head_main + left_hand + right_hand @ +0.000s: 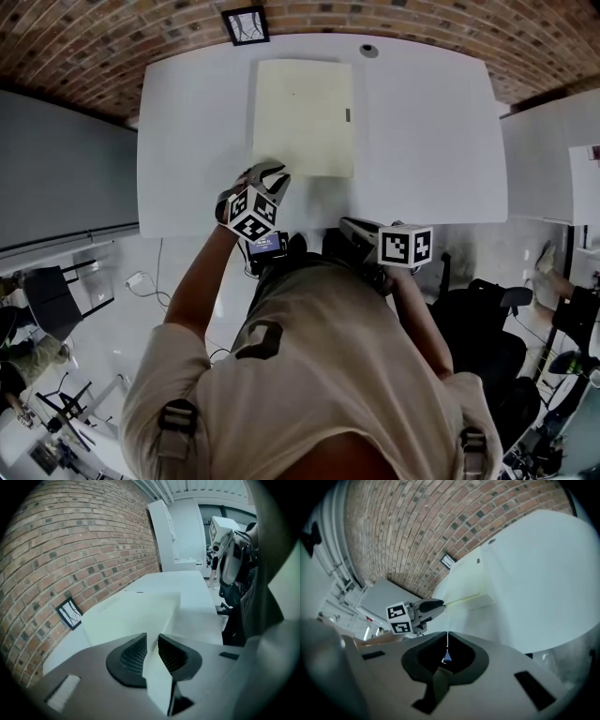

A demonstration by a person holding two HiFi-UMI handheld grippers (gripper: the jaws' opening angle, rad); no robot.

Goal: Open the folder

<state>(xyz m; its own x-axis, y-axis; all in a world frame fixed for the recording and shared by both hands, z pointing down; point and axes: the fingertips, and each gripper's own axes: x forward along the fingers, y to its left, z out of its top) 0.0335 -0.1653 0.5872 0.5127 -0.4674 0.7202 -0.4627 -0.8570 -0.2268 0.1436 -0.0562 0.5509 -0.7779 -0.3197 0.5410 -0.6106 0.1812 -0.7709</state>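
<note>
Jaws on the left gripper (152, 641) are pinching the near-left corner of the folder (303, 117), which sits mid-way across the bench (427, 141). Meanwhile the right gripper (447, 635) has its jaws closed tight on nothing, back off the bench's near edge.

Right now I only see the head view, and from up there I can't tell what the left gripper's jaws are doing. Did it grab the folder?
Observer: Yes. The left gripper view shows the left gripper pinching a corner of the folder, with the pale cover running between its jaws.
Operator: Is the other gripper holding something too?
Observer: No. In the right gripper view the right gripper has its jaws pressed together, with nothing between them.
</note>
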